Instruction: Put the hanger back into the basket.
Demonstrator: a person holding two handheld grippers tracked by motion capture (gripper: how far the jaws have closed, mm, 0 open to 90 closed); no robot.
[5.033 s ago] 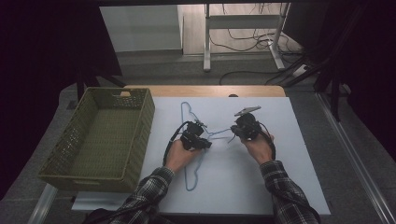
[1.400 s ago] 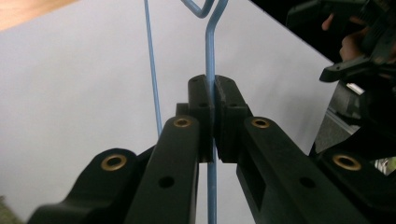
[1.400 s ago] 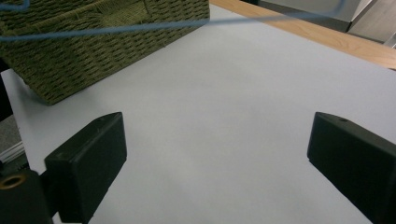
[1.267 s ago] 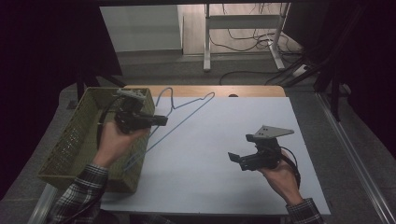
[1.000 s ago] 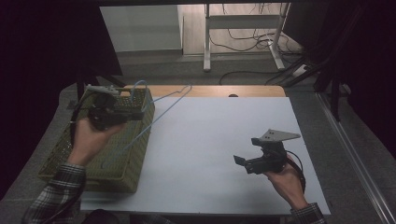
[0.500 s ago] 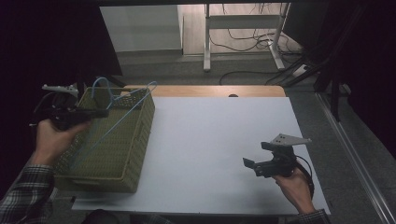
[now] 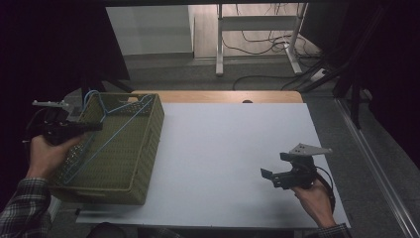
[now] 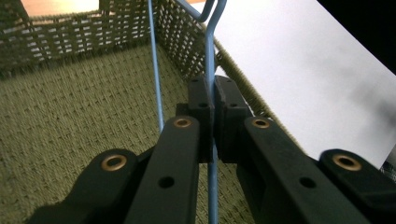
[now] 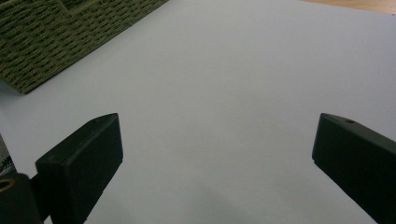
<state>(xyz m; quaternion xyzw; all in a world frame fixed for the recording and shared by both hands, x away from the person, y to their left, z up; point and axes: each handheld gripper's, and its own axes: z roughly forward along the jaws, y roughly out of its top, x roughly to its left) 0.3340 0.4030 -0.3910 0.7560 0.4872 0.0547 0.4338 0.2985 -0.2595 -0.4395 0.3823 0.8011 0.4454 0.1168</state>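
High view: one blue wire hanger (image 7: 106,130) lies slanted in the single green woven basket (image 7: 143,163) at far left, pinched by the left gripper (image 7: 94,127). It looks light, thin and springy; best gripped on a straight wire. The right gripper (image 7: 271,176), near right, stands spread, empty.

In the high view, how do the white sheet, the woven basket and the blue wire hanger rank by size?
1. White sheet, clearly largest.
2. Basket.
3. Hanger, thin wire lying inside the basket, held by the left gripper, so it looks smallest, though nearly as long as the basket.
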